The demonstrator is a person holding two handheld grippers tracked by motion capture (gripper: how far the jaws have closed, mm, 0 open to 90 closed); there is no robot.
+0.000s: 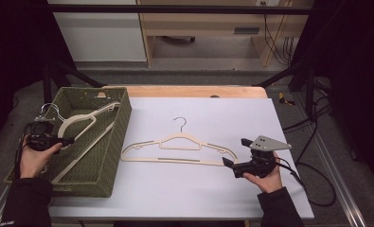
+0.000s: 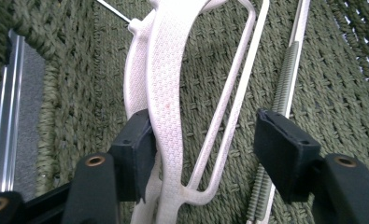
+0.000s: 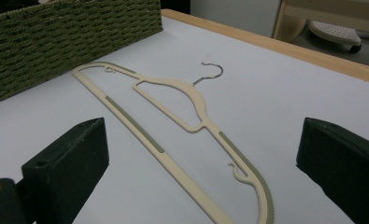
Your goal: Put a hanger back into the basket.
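In the left gripper view, nearest the lens, the left tool (image 2: 205, 144) stands partly open over a cream hanger (image 2: 166, 93) inside the green woven basket (image 2: 70, 93). One pad touches the hanger's broad textured arm on one side, while the other pad stands well clear of it, so the hanger lies between the jaws without being pressed from both sides. A thin bar with a ribbed grey strip (image 2: 285, 84) (whether it belongs to this same hanger I cannot tell) runs just beside the far jaw, over the basket's woven floor.

From the high view, the left tool (image 1: 57, 139) sits at the basket's (image 1: 120, 118) outer rim, and the hanger (image 1: 80, 120) leans from it up and across the basket.

The right tool (image 3: 201, 158) is wide open and has hold of nothing. Between and ahead of its jaws a second cream hanger (image 3: 173, 116) lies flat on the white tabletop (image 3: 275, 93), its wire hook pointing away. In the high view this right tool (image 1: 235, 158) rests just beside the end of that second hanger (image 1: 180, 146), and the basket stands well beyond the hanger's far end.
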